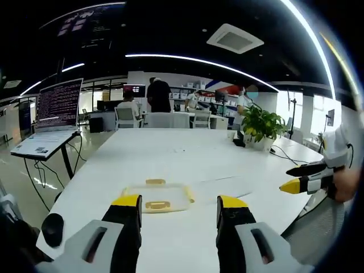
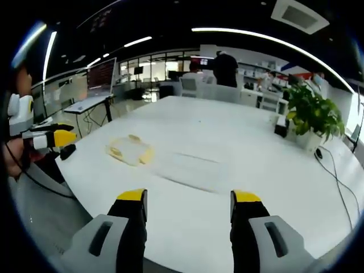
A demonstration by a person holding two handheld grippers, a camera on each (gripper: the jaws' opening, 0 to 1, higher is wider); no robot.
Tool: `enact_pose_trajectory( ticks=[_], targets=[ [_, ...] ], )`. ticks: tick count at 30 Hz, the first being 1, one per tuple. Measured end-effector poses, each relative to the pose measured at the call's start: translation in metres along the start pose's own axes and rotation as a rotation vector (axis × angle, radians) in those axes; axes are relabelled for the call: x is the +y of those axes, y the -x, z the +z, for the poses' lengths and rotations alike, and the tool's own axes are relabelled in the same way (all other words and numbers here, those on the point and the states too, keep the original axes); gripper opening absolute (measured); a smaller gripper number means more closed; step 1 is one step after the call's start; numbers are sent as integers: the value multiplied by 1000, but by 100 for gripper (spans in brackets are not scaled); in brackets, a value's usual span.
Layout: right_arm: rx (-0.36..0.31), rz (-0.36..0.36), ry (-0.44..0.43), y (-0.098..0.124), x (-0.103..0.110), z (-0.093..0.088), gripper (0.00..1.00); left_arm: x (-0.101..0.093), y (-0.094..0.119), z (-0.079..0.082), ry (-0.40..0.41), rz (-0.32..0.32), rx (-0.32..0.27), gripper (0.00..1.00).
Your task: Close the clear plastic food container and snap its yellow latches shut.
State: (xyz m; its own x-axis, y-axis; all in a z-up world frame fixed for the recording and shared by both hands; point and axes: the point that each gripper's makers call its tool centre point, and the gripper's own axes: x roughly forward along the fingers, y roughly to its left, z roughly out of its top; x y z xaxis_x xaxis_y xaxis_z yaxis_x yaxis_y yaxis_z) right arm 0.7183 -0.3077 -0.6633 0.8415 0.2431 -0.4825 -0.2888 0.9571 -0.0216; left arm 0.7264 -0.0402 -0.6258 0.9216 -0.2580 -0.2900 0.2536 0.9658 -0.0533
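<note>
A flat clear plastic food container with yellow latches (image 1: 154, 197) lies on the large white table (image 1: 187, 153), just beyond the left gripper (image 1: 179, 208). Both the left and the right gripper (image 2: 189, 202) hang wide open, holding nothing. Whether its lid is seated is unclear; latching appears not yet begun.

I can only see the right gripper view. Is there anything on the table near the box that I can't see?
Observer: Yes. In the left gripper view a dark computer mouse lies at the table's near corner.
Operator: Is the box shut?
Observer: The container has its lid lying flat on top; yellow latches show on three sides. I cannot tell if they are snapped.
Operator: Is my gripper holding anything?
Observer: No. The right gripper hangs open beyond the table's edge; the left gripper is open too.
</note>
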Motion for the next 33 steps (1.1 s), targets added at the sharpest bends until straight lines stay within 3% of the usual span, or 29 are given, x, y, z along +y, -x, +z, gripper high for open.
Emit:
enact_pose_trajectory(
  ticks=[23, 33],
  targets=[
    [-6, 13, 18, -1, 4, 3, 55, 0, 0, -1, 4, -3, 7, 47],
    [3, 15, -5, -3, 1, 3, 55, 2, -3, -6, 17, 4, 46, 47]
  ],
)
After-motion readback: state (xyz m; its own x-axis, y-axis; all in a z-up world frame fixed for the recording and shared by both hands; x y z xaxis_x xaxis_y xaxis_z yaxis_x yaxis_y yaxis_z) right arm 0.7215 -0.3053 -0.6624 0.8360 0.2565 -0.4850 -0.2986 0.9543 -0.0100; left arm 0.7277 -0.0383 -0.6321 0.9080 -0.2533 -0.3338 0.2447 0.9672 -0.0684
